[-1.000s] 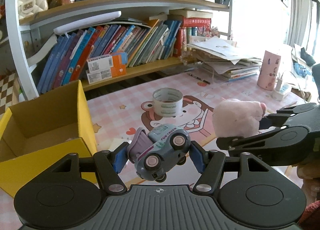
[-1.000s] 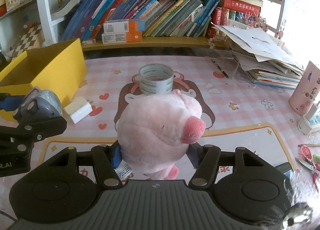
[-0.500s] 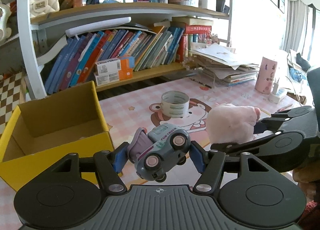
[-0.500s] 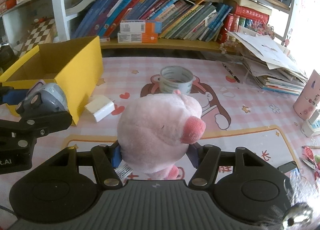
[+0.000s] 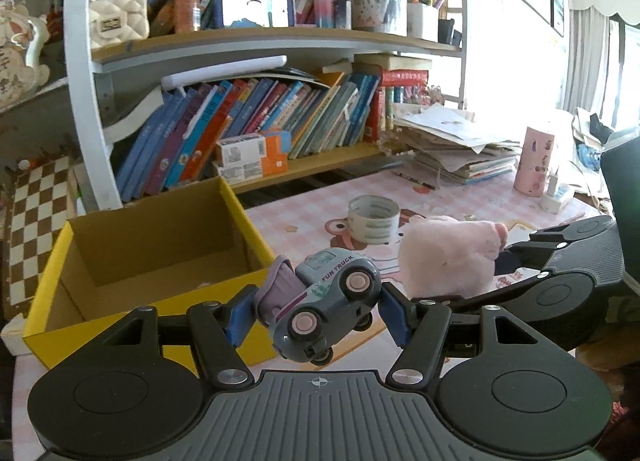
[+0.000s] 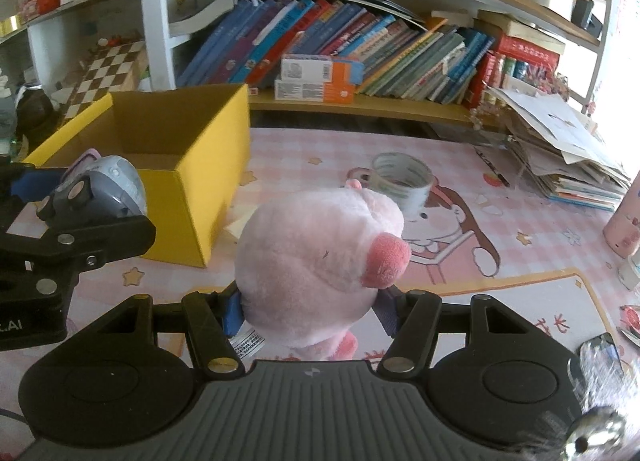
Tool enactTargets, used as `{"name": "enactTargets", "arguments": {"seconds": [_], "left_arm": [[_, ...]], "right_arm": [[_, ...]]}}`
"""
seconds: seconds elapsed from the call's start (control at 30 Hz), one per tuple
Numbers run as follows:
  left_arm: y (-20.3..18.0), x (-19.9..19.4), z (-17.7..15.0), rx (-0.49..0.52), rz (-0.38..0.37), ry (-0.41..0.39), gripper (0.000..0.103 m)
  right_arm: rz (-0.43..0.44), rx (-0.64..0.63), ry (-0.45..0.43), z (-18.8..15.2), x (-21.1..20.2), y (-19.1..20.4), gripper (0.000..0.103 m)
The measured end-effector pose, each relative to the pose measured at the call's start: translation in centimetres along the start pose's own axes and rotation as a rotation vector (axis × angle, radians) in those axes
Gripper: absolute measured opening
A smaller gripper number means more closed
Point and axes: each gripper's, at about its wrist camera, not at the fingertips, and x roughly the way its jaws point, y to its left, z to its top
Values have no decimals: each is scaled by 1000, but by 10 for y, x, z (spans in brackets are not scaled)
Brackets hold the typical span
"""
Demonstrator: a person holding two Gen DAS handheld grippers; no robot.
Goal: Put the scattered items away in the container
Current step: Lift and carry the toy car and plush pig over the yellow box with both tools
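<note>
My left gripper (image 5: 316, 315) is shut on a grey-blue toy truck (image 5: 324, 297) marked "FUN TRUCK", held tilted in the air just right of the open yellow cardboard box (image 5: 160, 257). My right gripper (image 6: 308, 307) is shut on a pink plush pig (image 6: 320, 257), lifted over the pink mat. In the right wrist view the toy truck (image 6: 104, 189) and the left gripper show at the left, in front of the box (image 6: 192, 165). In the left wrist view the pig (image 5: 452, 257) hangs at the right. A roll of tape (image 5: 373, 217) stands on the mat.
A bookshelf (image 5: 256, 133) full of books runs along the back. A stack of papers (image 6: 560, 157) and a pink cup (image 5: 534, 161) stand at the right. A white block (image 6: 238, 223) lies by the box, mostly hidden. A chessboard (image 6: 106, 73) leans at the back left.
Both grippers have moved left toward the yellow box with their toys still held. The box now looks larger and nearer in both views.
</note>
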Motion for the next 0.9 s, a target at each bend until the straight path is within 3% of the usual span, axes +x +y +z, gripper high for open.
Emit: {"name": "enactTargets", "arguments": {"seconds": [0.57,0.9], "left_arm": [[40,-25,-7,-34,2,-41,64],[74,-39,0,-105,53,-83,64]], "right_arm": [[23,-47,-38,7,-5,44,60],[55,-72,-57,18,-8,59,60]]}}
